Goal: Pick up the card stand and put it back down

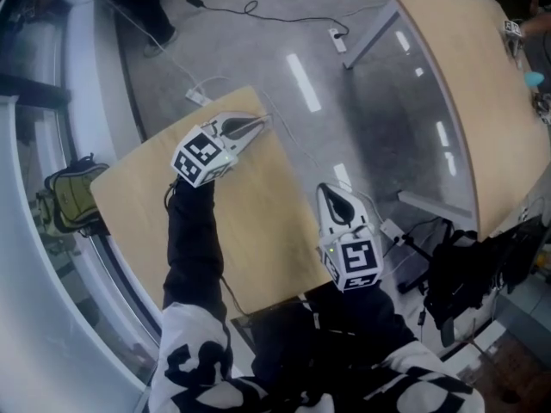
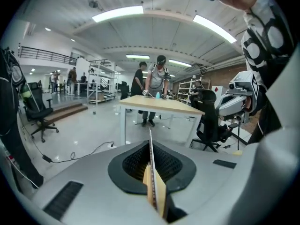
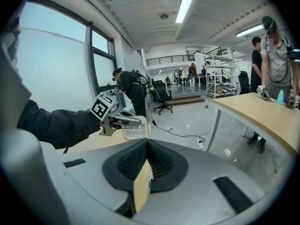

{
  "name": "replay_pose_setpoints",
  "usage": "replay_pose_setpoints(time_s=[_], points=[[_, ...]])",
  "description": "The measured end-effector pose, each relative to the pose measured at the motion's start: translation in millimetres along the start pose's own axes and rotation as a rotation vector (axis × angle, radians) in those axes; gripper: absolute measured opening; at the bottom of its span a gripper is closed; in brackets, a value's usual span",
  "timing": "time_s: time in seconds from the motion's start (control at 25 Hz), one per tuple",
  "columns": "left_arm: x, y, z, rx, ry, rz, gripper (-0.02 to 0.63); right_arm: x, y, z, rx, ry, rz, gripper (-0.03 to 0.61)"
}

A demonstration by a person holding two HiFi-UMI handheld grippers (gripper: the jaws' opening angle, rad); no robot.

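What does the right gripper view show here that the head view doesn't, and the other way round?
Only the right gripper view: the card stand seen face-on, its printed label showing, clamped in the left gripper, and an office chair further back.
Only the head view: the right gripper from above, jaws together, with its marker cube, and an olive bag beside the table.
Both: the left gripper, the small wooden table and the long table.

Light wood table (image 1: 267, 222) right in front of you, standing on glossy grey floor (image 1: 362, 119). At your twelve o'clock, white power strip (image 1: 337, 40) and black cable (image 1: 250, 9) lie on that floor.
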State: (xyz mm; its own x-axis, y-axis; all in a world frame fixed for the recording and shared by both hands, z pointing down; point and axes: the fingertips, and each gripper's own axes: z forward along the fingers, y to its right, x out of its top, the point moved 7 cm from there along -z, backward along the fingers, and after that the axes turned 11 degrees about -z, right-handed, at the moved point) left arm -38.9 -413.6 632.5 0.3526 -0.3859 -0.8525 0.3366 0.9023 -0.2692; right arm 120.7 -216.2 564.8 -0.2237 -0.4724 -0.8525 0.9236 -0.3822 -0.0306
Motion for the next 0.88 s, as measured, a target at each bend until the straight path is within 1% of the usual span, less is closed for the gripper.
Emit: replay_pose_setpoints(time_s=[0.08, 0.16, 0.24, 0.36, 0.44, 0.56, 0.6, 0.64, 0.68, 0.76, 0.88], points=[[-7.8, -6.7, 1.9, -0.071, -0.009, -0.033, 0.018, -1.7, -5.4, 3.5, 0.006, 0.004, -0.002, 0.021], [-13.6, -12.0, 2.0, -0.133, 0.018, -0.081, 0.020, -4.2, -10.0, 5.9, 0.014, 0.004, -0.006, 0.021], [-16.6, -16.1, 3.6, -0.153, 0.052, -0.108, 0.020, -7.9, -10.9, 6.8, 0.022, 0.001, -0.004, 0.021], [-15.7, -16.9, 12.1, -0.129, 0.103, -0.115, 0.025, -15.8, -3.1, 3.7, 0.026, 0.005, 0.004, 0.021], [-13.7, -16.2, 10.8, -0.117, 0.128, -0.115, 0.040, -16.2, -1.7, 1.4, 0.022, 0.003, 0.008, 0.021], [-11.4, -21.2, -3.7, -0.073, 0.139, -0.115, 0.060, -7.5, -9.6, -0.5, 0.017, 0.000, 0.002, 0.021], [-11.2, -23.5, -8.9, -0.045, 0.130, -0.112, 0.099, -4.4, -12.2, -2.0, 0.017, 0.002, -0.004, 0.021], [-11.3, -25.4, -13.5, -0.013, 0.118, -0.108, 0.174, -2.1, -13.7, -4.2, 0.018, 0.006, -0.010, 0.021], [-11.6, -26.9, -17.9, 0.018, 0.107, -0.106, 0.226, -0.6, -14.3, -6.8, 0.020, 0.011, -0.015, 0.021], [-13.0, -28.8, -28.3, 0.070, 0.100, -0.109, 0.272, 0.6, -15.0, -10.9, 0.025, 0.023, -0.020, 0.021], [-15.4, -26.6, -46.0, 0.117, 0.109, -0.123, 0.281, 0.7, -16.8, -15.0, 0.039, 0.033, -0.024, 0.021]])
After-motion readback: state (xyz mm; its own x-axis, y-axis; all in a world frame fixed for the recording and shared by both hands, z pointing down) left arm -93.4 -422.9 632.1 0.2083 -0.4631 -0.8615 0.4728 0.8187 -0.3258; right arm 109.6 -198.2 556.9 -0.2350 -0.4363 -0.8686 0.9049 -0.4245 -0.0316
